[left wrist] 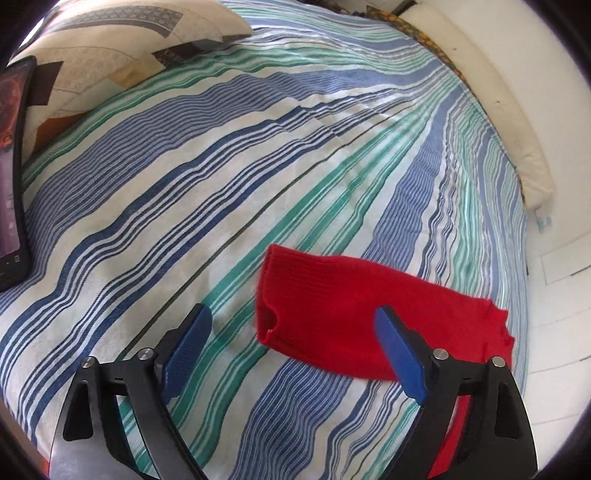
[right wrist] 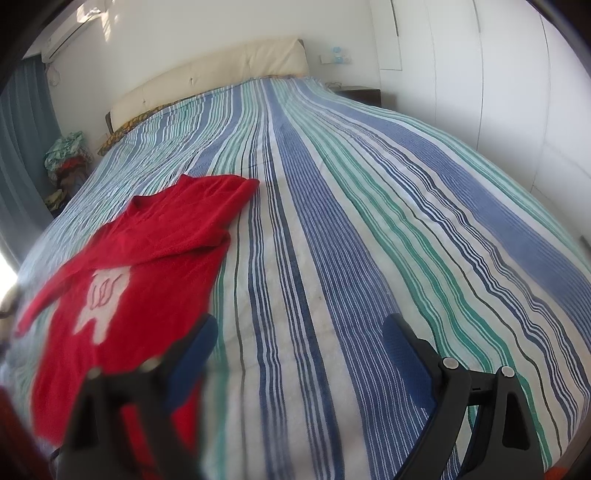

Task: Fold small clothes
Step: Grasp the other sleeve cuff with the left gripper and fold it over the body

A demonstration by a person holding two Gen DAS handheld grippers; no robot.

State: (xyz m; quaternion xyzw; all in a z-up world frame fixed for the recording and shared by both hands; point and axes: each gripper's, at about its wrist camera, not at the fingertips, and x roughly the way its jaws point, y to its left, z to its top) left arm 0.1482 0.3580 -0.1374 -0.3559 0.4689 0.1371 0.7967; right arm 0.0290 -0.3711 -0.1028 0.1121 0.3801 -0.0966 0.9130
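Both pictures were bright with soft daylight. In the right wrist view, glare burned out the far left edge, left of the right tongs (right wrist: 299,343), and sunlit patches lay on the wall (right wrist: 207,26) above. The left finger (right wrist: 192,350) of those tongs and the near part of the red sweater (right wrist: 122,258) were smeared by blur; the right finger stayed sharp. In the left wrist view, the left tongs (left wrist: 295,339) were crisp, with only faint shadow on the bed cover (left wrist: 229,177) beneath. Fisheye bending curved the stripes, and dark corners ringed both pictures.
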